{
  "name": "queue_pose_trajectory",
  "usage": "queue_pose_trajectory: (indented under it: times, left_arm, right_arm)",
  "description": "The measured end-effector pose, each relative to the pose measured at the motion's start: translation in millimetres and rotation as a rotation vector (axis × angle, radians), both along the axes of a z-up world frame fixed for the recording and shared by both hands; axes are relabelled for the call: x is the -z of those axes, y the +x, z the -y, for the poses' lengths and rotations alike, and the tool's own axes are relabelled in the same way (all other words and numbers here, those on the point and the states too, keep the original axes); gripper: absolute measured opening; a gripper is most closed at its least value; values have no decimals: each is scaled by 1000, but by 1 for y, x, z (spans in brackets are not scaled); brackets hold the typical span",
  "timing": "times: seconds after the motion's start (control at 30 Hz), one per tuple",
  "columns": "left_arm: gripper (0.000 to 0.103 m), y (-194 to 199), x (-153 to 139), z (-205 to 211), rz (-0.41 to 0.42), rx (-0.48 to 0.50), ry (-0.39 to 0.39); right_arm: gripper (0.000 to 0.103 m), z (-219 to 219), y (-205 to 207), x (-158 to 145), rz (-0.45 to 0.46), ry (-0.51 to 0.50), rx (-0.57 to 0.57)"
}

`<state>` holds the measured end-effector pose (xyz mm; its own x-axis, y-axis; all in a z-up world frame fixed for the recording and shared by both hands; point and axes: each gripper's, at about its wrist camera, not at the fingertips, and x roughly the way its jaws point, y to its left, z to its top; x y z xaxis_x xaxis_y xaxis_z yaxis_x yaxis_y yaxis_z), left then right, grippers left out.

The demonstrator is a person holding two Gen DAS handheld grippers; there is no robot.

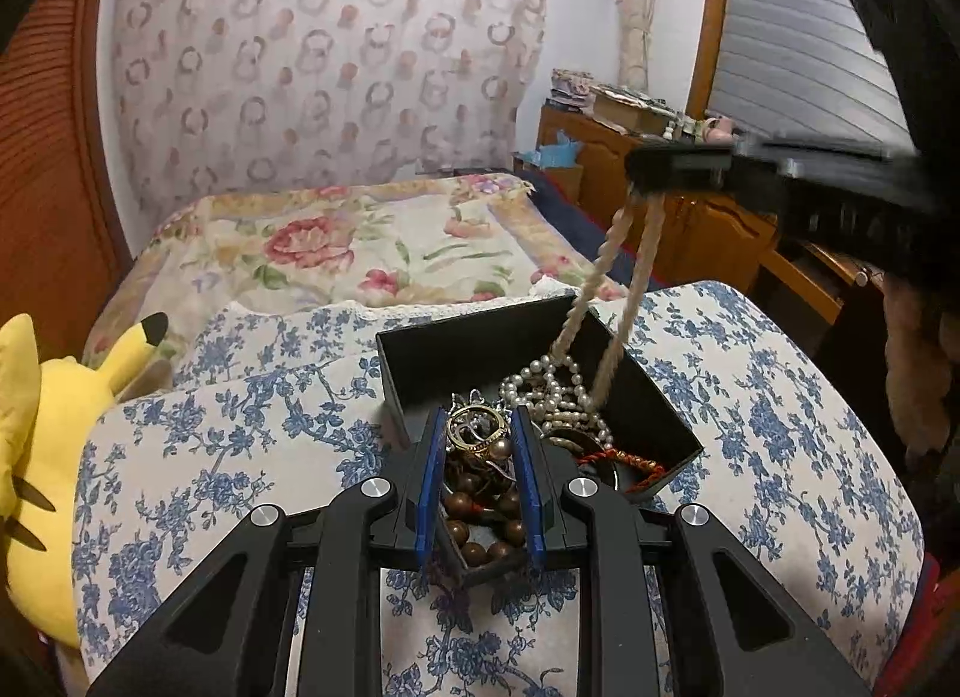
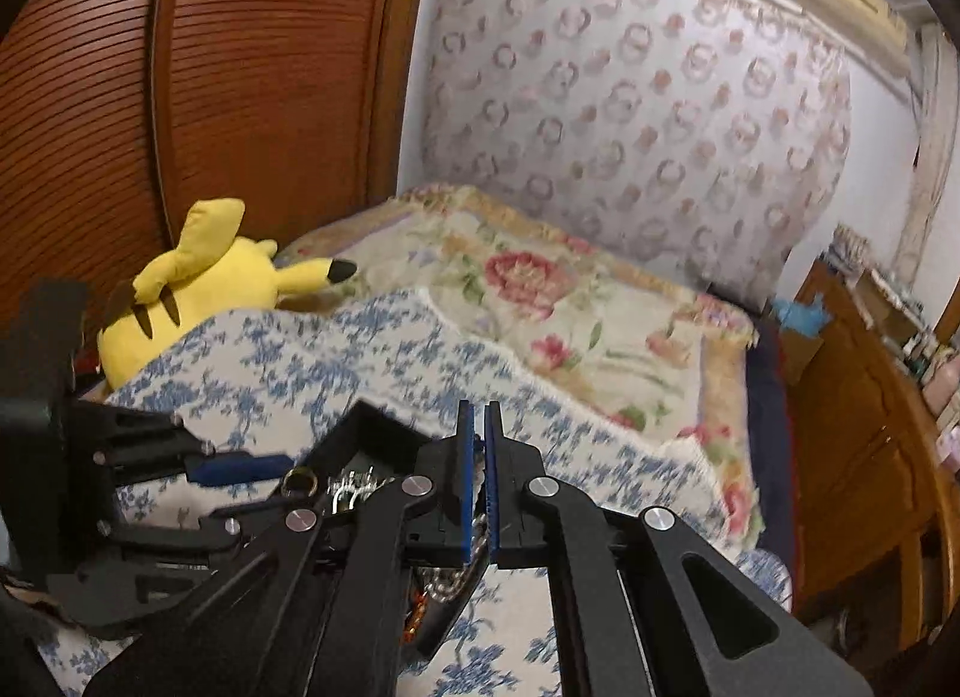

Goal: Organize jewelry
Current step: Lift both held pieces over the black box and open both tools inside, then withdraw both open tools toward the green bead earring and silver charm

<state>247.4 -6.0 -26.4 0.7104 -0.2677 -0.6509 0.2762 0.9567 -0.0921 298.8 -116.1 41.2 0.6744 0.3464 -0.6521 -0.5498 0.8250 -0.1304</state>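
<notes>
Left wrist view: a black jewelry box (image 1: 540, 385) sits open on a blue-and-white floral cloth (image 1: 750, 397), crammed with tangled pieces: white pearl strands (image 1: 552, 391) at the far right, brown wooden beads (image 1: 480, 517) at the near corner, a gold ring (image 1: 477, 427) on top, a red-and-gold braided cord (image 1: 624, 460) along the right wall. A cream twisted rope necklace (image 1: 636, 271) rises out of the box in two taut strands, its lower end still among the pearls.

A yellow plush toy (image 1: 54, 433) lies at the left edge of the cloth; beyond it is a flowered bedspread (image 1: 360, 247), and a wooden cabinet (image 1: 630, 157) stands at the far right. The box's near corner sits between the left tool's blue pads.

The left gripper (image 1: 480, 457) tilts down over the box's near corner, its jaws narrowly parted astride the ring and beads; whether they press anything cannot be told. The right gripper (image 1: 645, 172) hangs up and to the right, level with the cabinet, jaws pinched on the top of the rope necklace; in the right wrist view its pads (image 2: 493, 475) stand almost together with a strand between them.
</notes>
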Motion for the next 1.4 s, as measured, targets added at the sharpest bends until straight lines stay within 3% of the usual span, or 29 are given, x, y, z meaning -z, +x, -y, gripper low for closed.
queue_pose_trajectory:
  times: [0.13,0.23,0.27,0.37,0.67,1.0,1.4]
  left_arm:
    - [21,3,2,3,-5,3,2]
    - [21,5,4,6,-7,2,4]
    - [24,5,4,5,-8,2,2]
    - [48,4,3,7,-3,-8,4]
    - [65,-26,1,3,22,-1,34]
    - [69,-84,12,6,22,51,28]
    - [77,-122,35,11,-17,69,11]
  right_arm:
    - [21,3,-5,6,-20,11,-3]
    - [23,8,-13,7,-27,16,-17]
    - [23,10,-17,9,-26,15,-23]
    - [23,17,-27,12,-29,19,-33]
    - [23,50,-65,29,-47,96,-23]
    - [23,83,-128,58,-95,178,7]
    - [23,78,-158,102,-185,122,-29]
